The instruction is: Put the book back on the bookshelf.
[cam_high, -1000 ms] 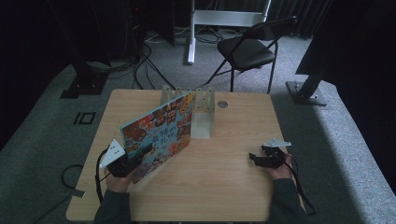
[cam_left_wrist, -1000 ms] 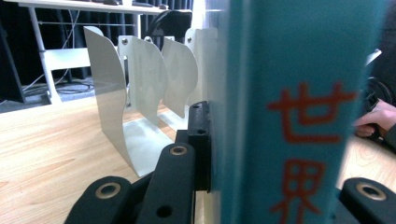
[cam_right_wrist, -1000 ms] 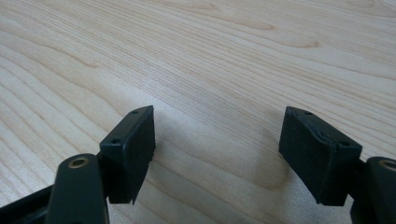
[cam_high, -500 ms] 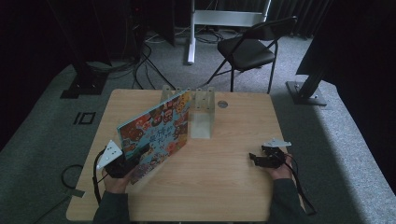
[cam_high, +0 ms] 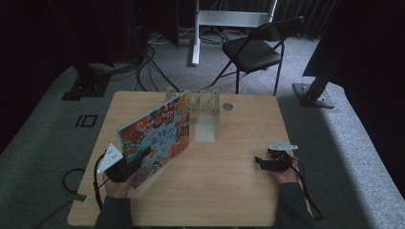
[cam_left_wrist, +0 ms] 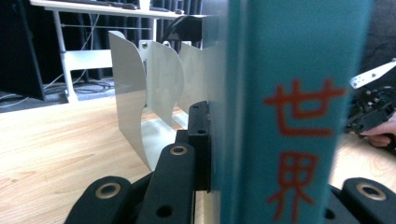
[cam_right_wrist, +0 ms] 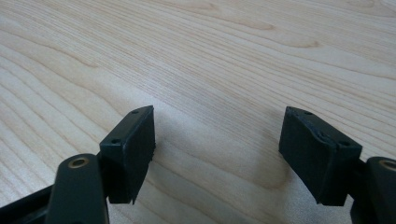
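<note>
**Book held tilted, nothing changed since earlier**

The colourful, teal-spined picture book is clamped by the left gripper at its lower corner, as before, tilted beyond it toward the pale metal divider rack. The right gripper is kept wide apart, empty, on the wooden table.

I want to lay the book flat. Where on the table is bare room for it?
Bare wood lies between the book and the right tool, in front of the white divider rack. The back left, around rack and book, is crowded.
</note>
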`<state>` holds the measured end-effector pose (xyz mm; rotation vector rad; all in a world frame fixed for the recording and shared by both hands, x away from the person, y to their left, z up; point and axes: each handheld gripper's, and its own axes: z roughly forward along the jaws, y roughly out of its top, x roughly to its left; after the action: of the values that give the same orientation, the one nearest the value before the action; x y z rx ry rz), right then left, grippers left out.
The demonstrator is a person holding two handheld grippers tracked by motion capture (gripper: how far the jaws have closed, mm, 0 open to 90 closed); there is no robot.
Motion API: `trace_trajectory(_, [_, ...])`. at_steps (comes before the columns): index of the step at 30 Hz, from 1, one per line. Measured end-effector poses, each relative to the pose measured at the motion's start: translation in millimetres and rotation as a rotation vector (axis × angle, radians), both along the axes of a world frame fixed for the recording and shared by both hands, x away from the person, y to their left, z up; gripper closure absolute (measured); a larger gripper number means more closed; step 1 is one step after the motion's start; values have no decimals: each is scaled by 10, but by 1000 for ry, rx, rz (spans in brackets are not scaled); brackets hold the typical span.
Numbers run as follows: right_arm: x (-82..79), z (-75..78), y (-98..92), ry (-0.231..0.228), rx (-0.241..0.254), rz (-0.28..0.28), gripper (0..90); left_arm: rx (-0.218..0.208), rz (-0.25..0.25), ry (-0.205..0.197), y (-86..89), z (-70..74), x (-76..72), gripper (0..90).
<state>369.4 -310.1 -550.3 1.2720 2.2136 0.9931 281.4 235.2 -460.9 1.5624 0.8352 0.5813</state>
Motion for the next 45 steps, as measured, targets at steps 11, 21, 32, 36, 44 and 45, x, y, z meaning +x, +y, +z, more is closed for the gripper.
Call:
trace_trajectory(11, [0,0,0,-1,0,0,268,-17,44,-2,22,1,-18,810])
trace_trajectory(21, [0,0,0,-1,0,0,268,-24,83,0,40,4,-4,810])
trace_trajectory(32, [0,0,0,-1,0,0,268,-9,110,-8,-17,14,26,810])
trace_trajectory(36, [0,0,0,0,0,0,268,-11,115,-12,-37,20,40,810])
trace_trajectory(44, [1,0,-1,-1,-1,0,268,-21,129,-18,-68,33,69,810])
trace_trajectory(45, [1,0,0,-1,0,0,268,-19,131,-20,-73,35,72,810])
